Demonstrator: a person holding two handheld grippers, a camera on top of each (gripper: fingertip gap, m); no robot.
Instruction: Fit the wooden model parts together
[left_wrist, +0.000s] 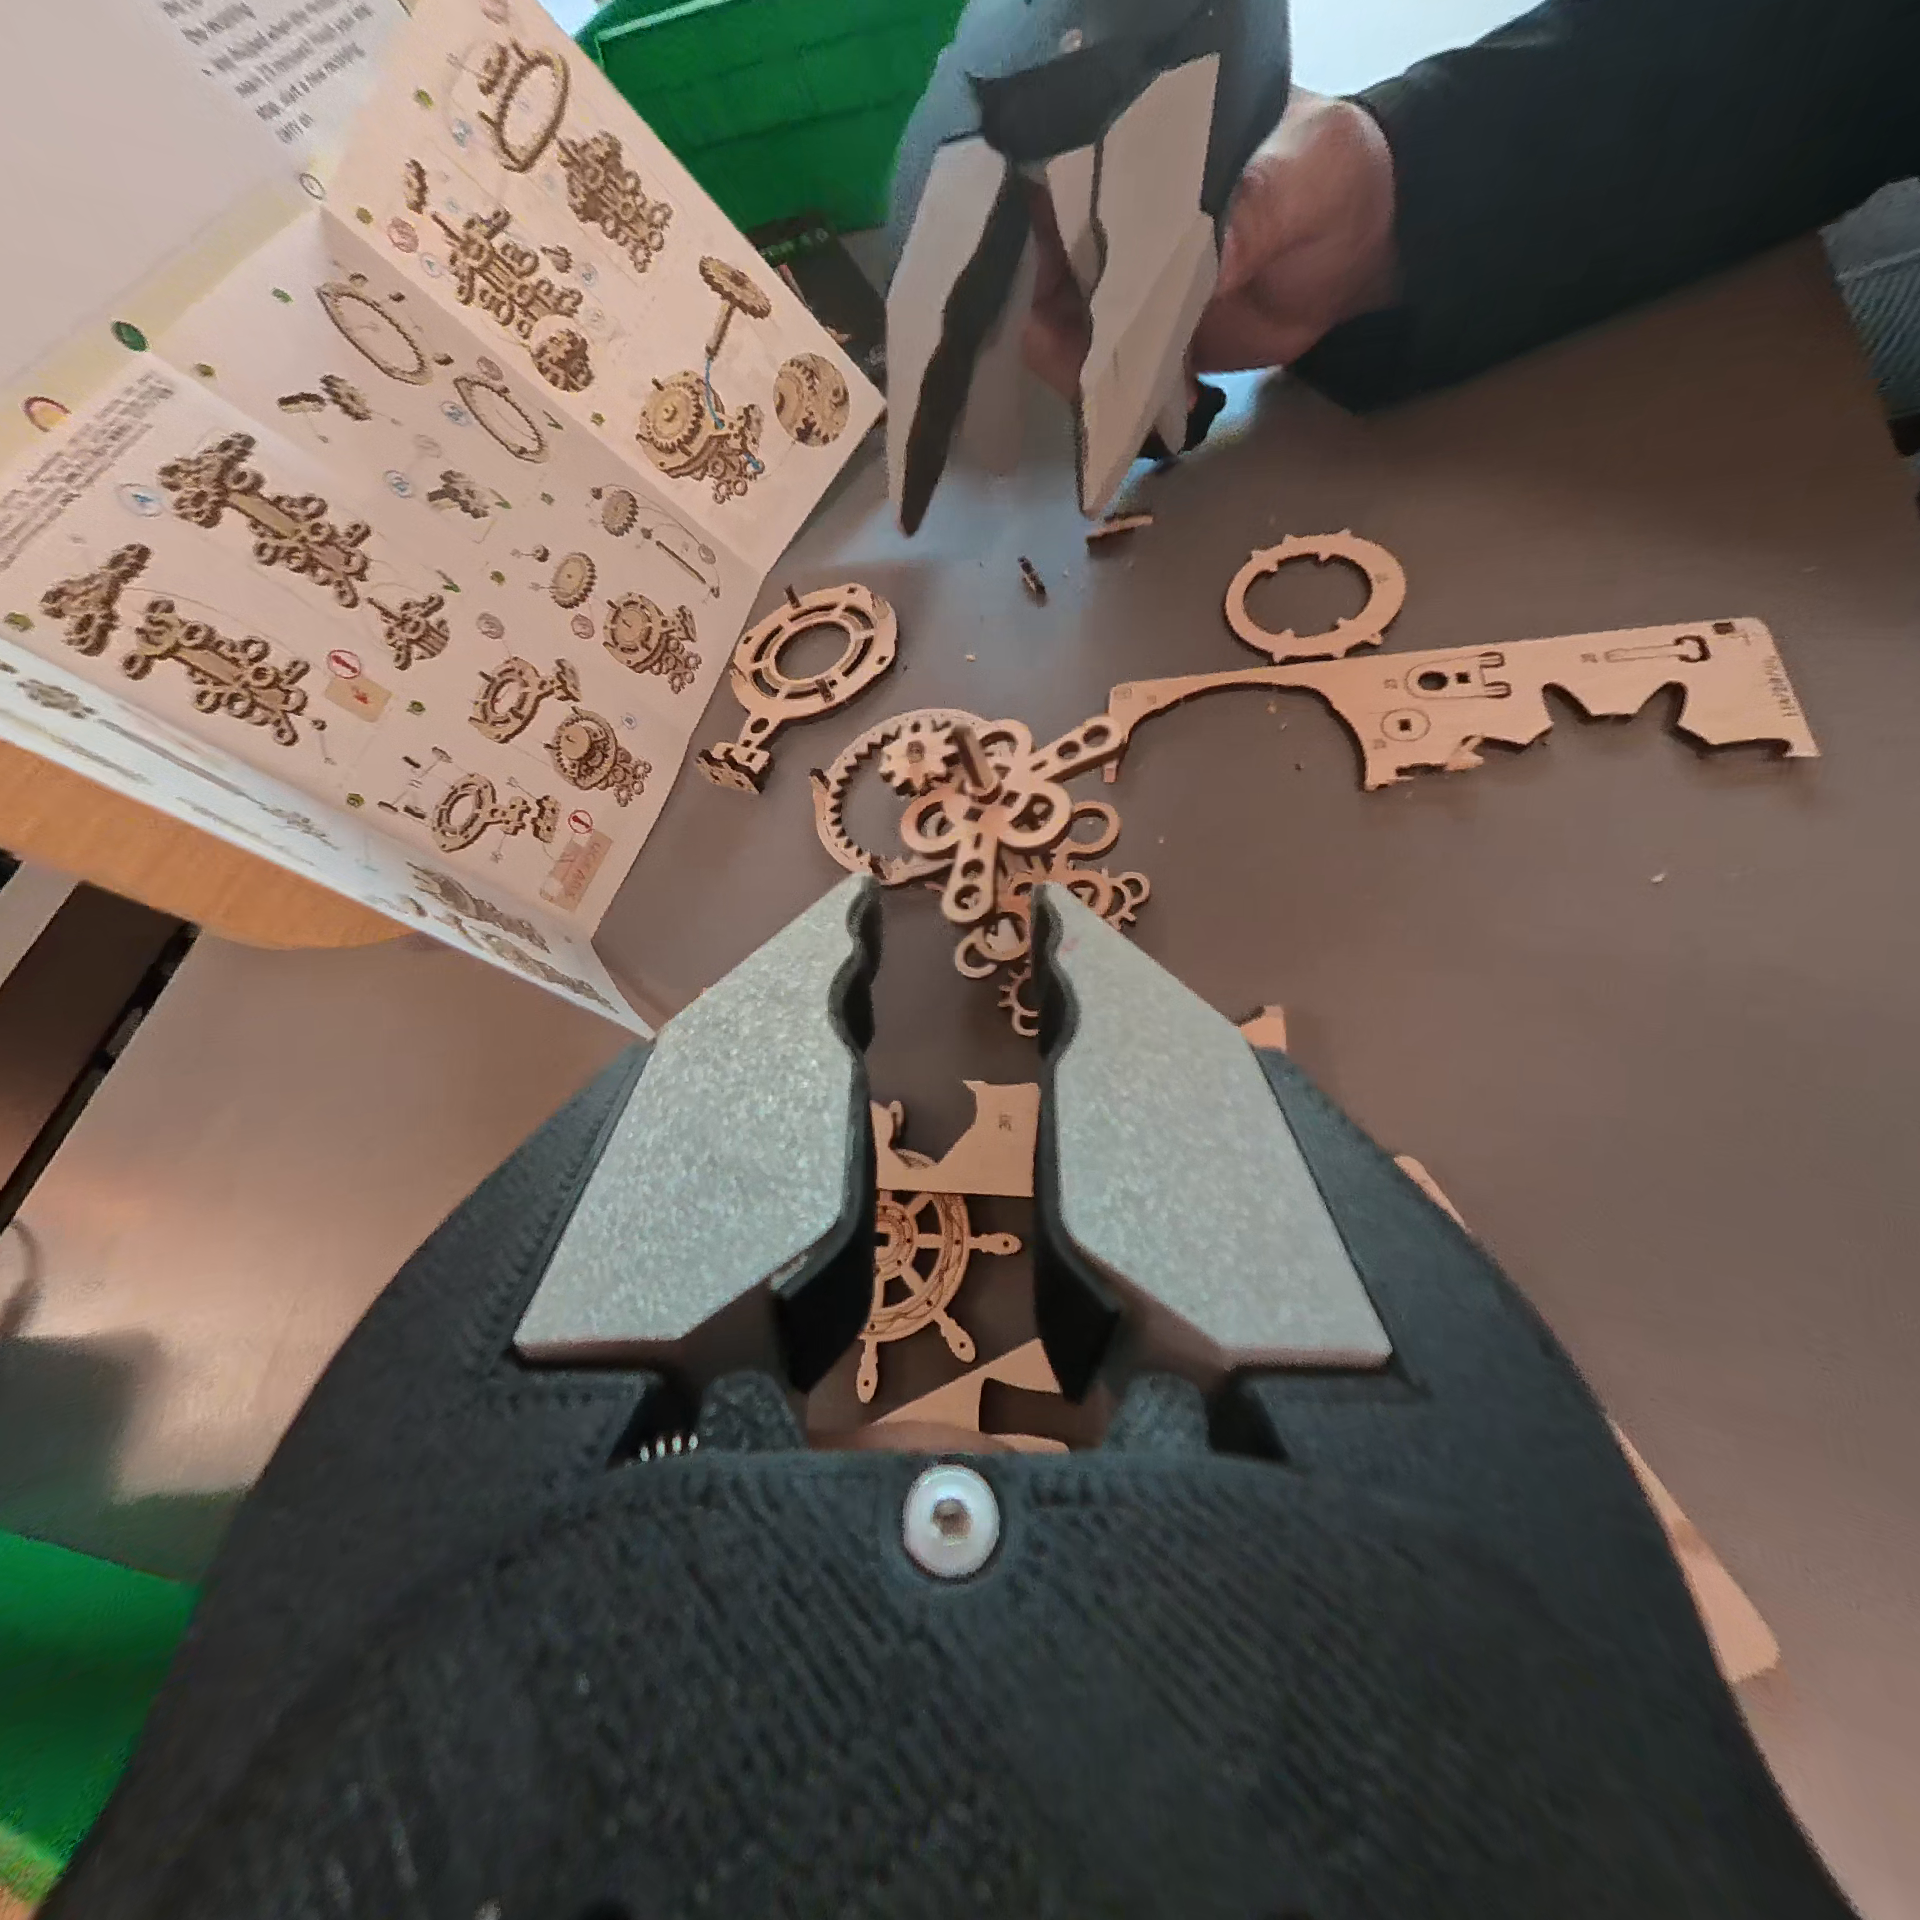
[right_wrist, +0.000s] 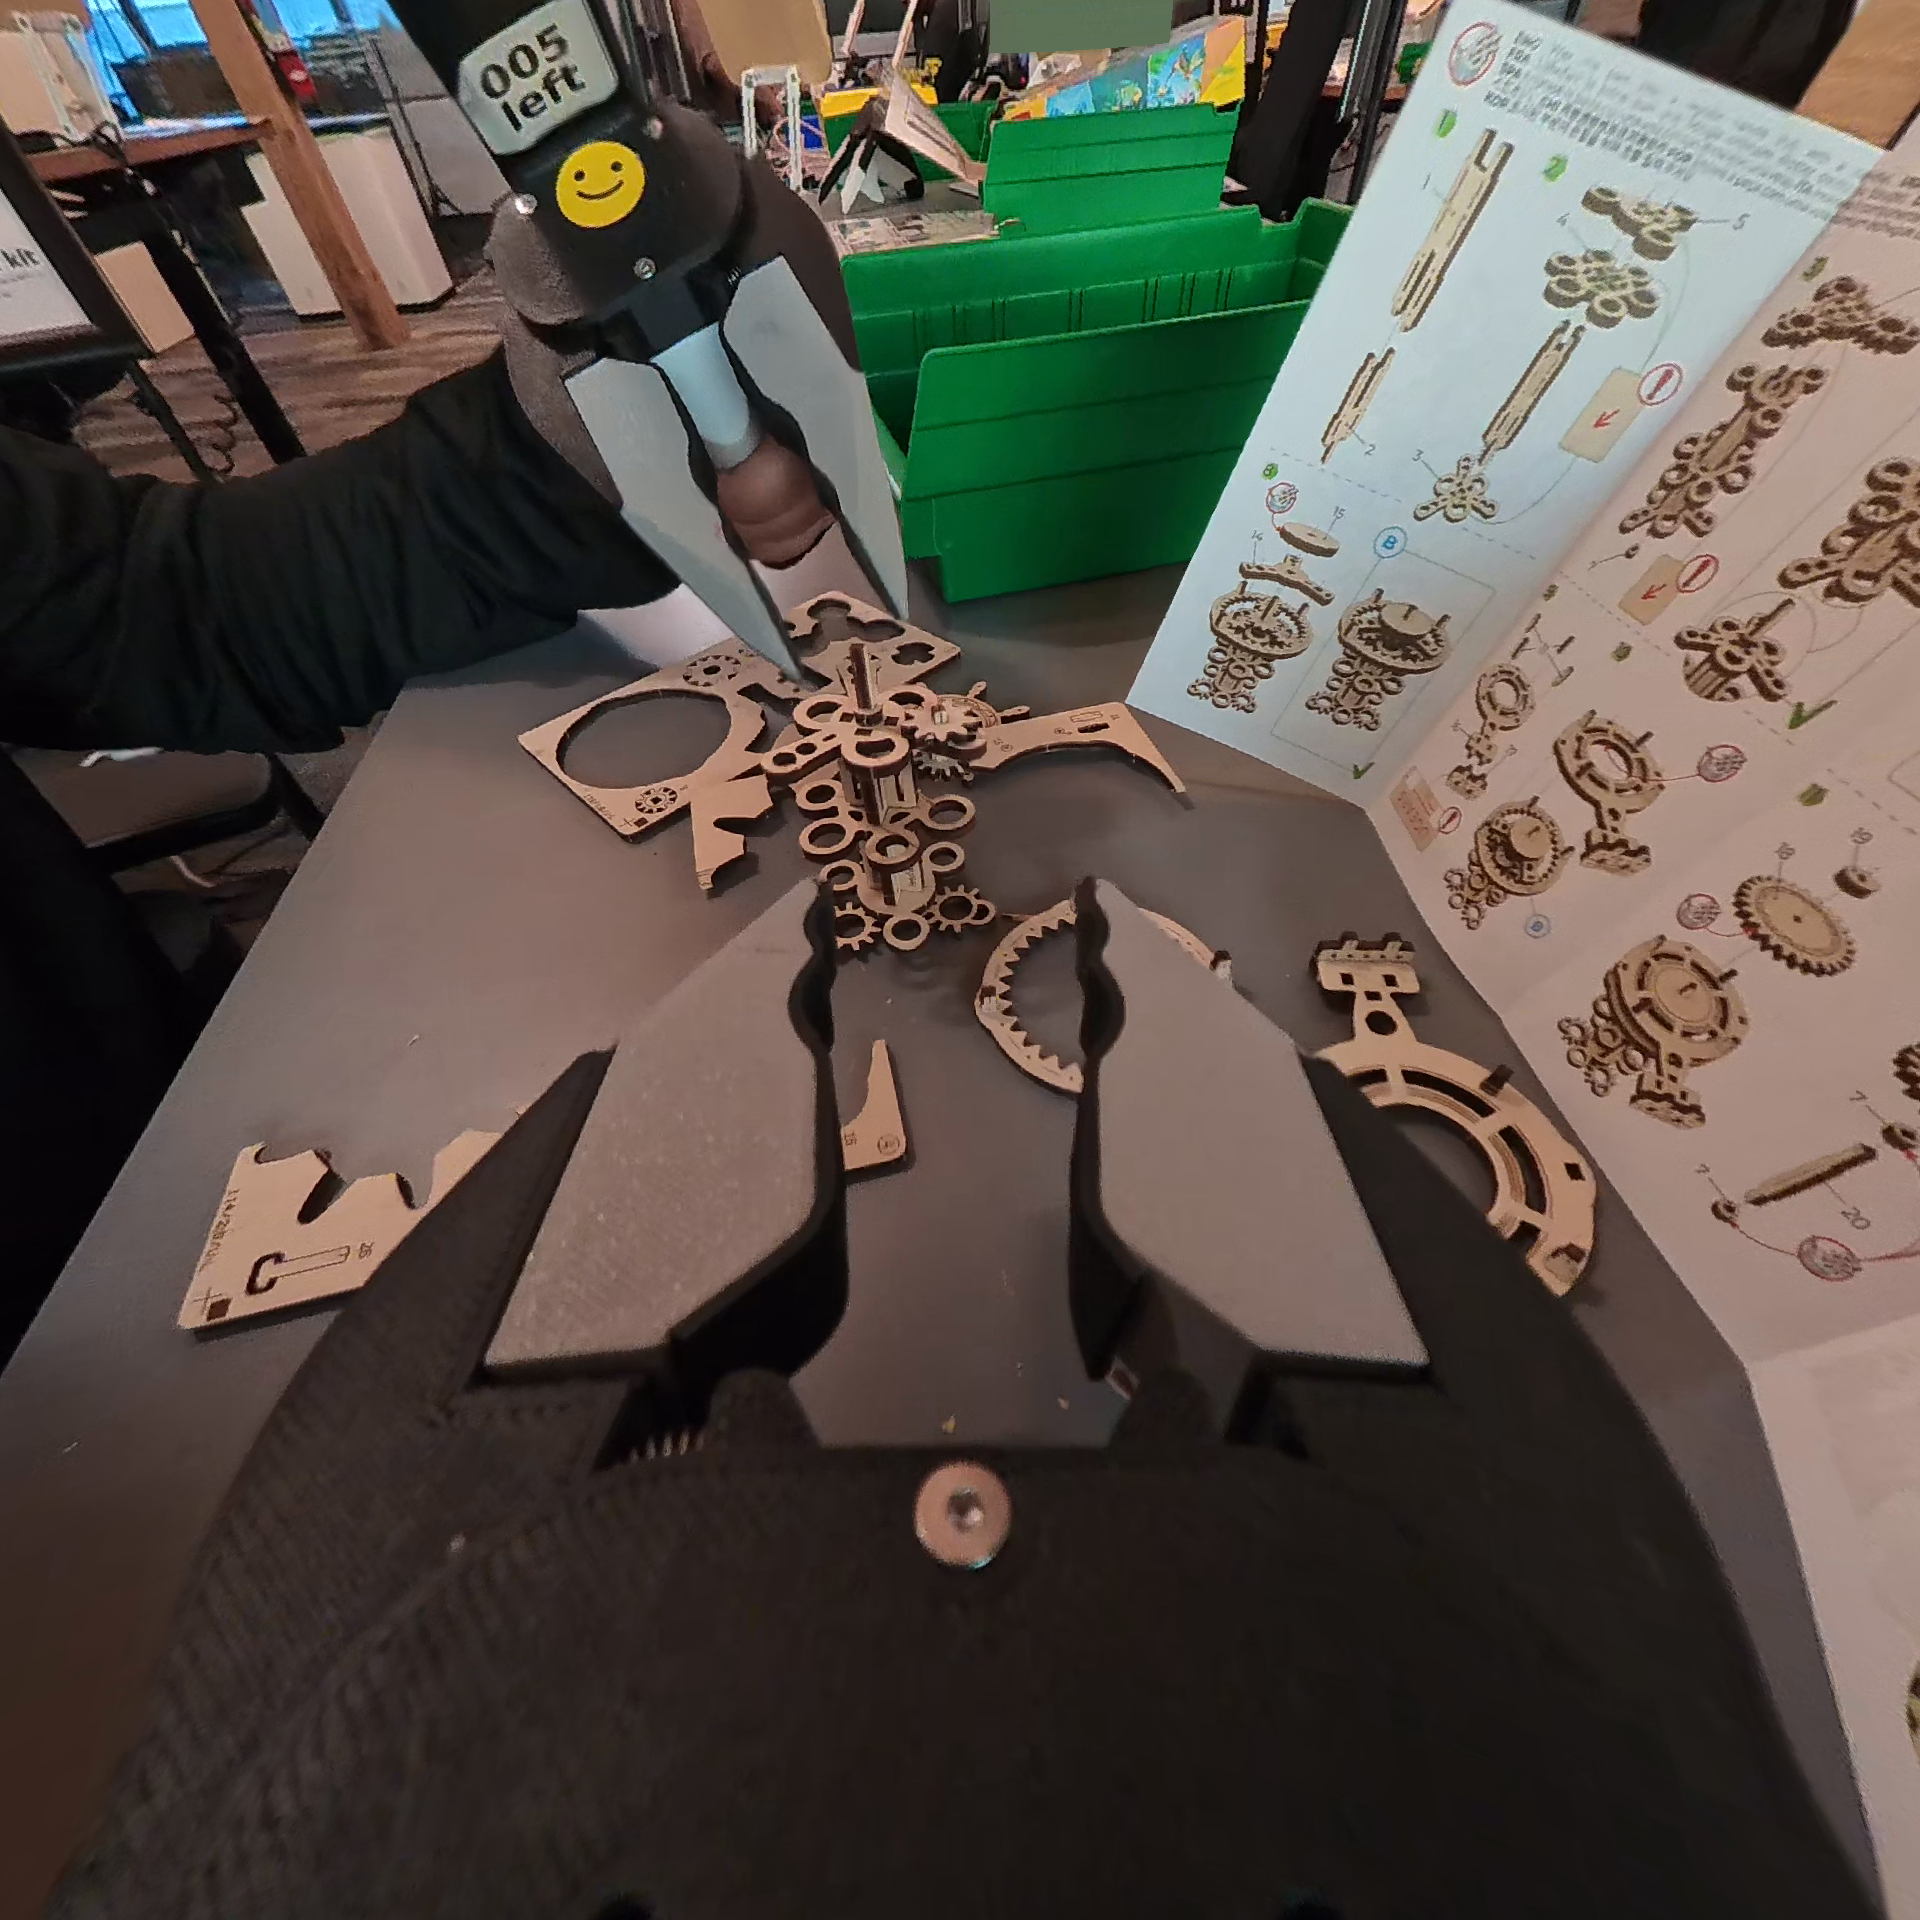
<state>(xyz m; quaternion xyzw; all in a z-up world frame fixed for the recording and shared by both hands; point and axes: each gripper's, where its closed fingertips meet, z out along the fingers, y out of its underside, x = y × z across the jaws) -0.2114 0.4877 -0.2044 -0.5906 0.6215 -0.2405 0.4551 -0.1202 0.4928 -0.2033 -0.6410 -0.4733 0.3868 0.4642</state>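
Observation:
A wooden assembly of rings, small gears and an upright shaft stands on the grey table; it also shows in the right wrist view. My left gripper is open, its tips on either side of the assembly's near edge, not closed on it. From the right wrist view, the left gripper points down at the shaft. My right gripper is open and empty, just short of the assembly, above a toothed ring gear. It shows lifted at the far side in the left wrist view.
Loose parts lie around: a round frame with a foot, a thin ring, offcut sheets and a ship's-wheel sheet. A folded instruction sheet stands alongside. Green bins stand behind. Across from one pair of fingers to the other is roughly 10 cm.

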